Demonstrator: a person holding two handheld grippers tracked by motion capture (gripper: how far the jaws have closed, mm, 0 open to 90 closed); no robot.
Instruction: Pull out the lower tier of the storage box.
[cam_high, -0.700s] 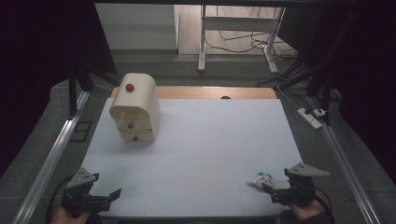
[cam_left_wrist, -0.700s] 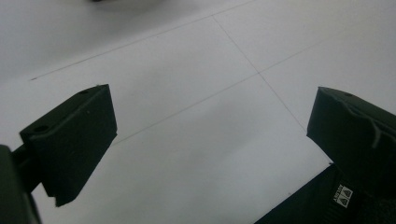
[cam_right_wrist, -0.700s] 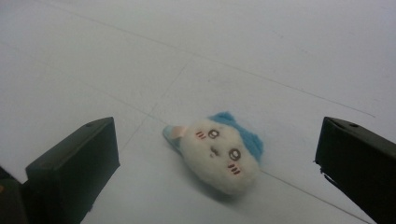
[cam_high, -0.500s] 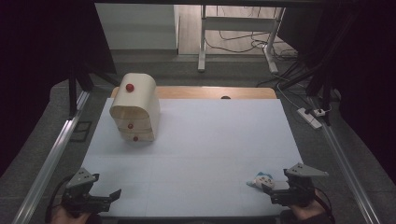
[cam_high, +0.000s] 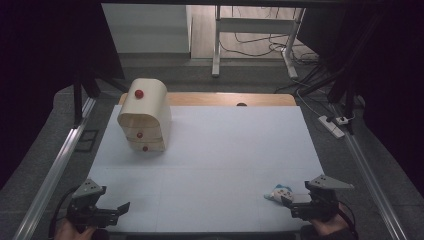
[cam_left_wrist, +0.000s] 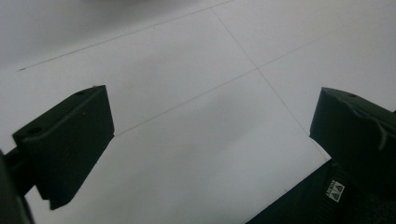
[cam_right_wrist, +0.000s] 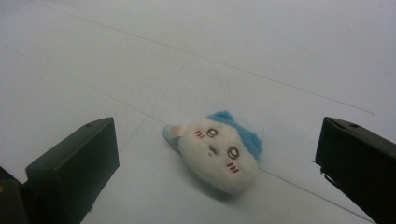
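While the plush toy (cam_right_wrist: 215, 151) lies near-right on the bench (cam_high: 210, 150), right claw (cam_right_wrist: 217, 154) is held open before it for grasping | left claw (cam_left_wrist: 210, 144) open, empty, parked near-left

Wooden drawer chest (cam_high: 144, 119) on table (cam_high: 215, 150)

open mat (cam_high: 215, 150) around drawer chest (cam_high: 144, 116)

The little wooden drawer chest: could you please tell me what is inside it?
The wooden drawer chest has all its drawers closed; its front shows red knobs and nothing else. Anything inside is hidden. The plush toy lies outside it, apart, on the white table.
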